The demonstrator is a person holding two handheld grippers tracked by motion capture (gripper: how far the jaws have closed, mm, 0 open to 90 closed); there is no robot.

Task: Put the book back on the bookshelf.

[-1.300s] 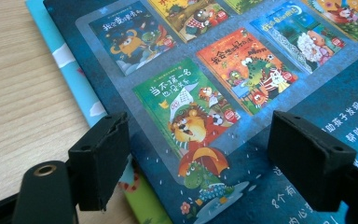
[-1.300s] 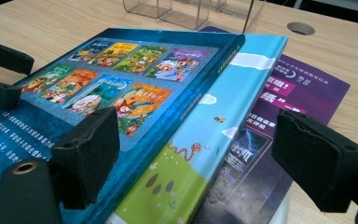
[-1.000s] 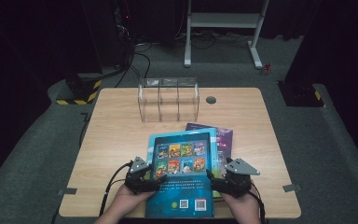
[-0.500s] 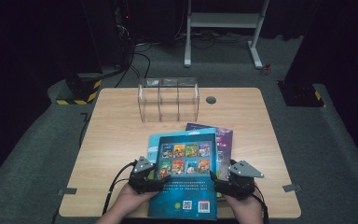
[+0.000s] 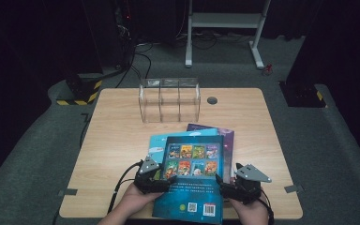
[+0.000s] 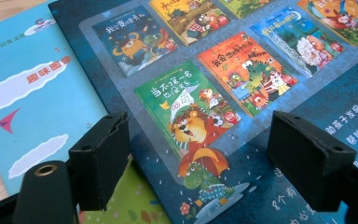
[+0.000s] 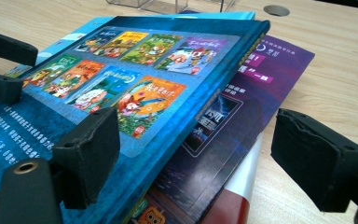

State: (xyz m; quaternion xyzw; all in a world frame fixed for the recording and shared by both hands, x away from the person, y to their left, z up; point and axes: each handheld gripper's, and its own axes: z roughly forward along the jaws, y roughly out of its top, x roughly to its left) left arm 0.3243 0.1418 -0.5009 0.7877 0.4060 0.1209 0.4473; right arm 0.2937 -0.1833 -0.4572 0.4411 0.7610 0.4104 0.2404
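The left gripper (image 5: 161,179) rests at the left edge of the dark blue book (image 5: 193,180), and its jaws stand wide with nothing pressed between them. The book lies at the near edge of the bench (image 5: 117,140), on top of a light blue book (image 5: 157,143) and a purple book (image 5: 227,140). It is a hardcover with its back cover up: a pale panel shows two rows of small, colourful picture-book covers with cartoon animals, below it white text, and near the bottom a code square and a barcode. In the right gripper view its right edge is lifted off the purple book. The right gripper (image 5: 225,185) rests at this edge, jaws wide, one jaw above the cover.
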